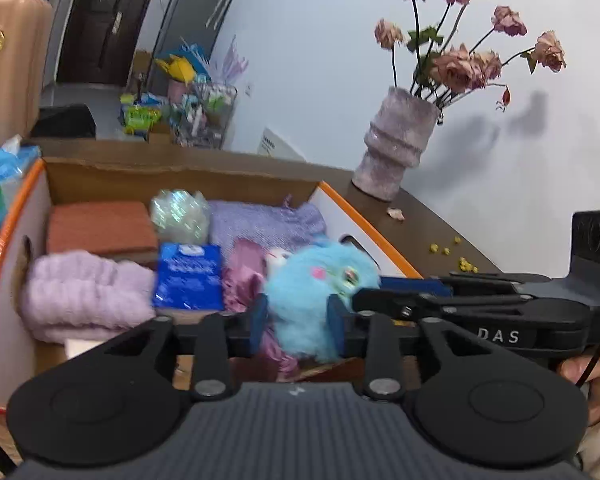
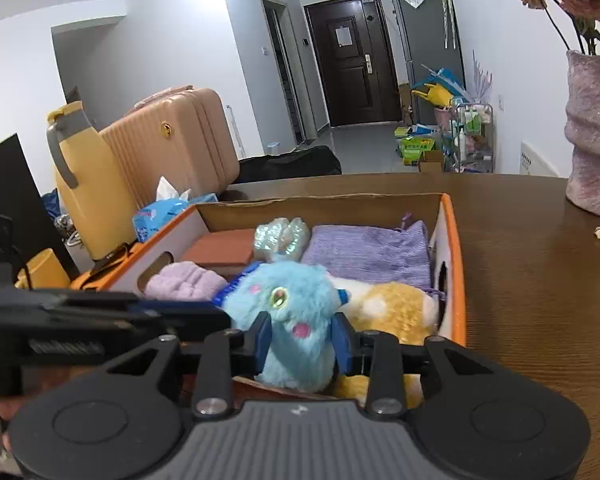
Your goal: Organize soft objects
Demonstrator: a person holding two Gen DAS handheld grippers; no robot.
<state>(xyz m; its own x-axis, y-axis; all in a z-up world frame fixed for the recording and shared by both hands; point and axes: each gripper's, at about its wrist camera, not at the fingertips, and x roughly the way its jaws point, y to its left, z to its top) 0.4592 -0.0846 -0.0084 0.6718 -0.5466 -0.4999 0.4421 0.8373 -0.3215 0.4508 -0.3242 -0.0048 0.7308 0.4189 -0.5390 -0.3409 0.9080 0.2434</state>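
Roughly centred on brown table: orange-edged cardboard box, far end toward far table edge. Inside, lilac knit cloth at far right corner, purple fluffy towel along left wall, yellow plush against right wall. Above near end, blue plush toy, pinched from both sides: left gripper clamped on it, right gripper likewise.
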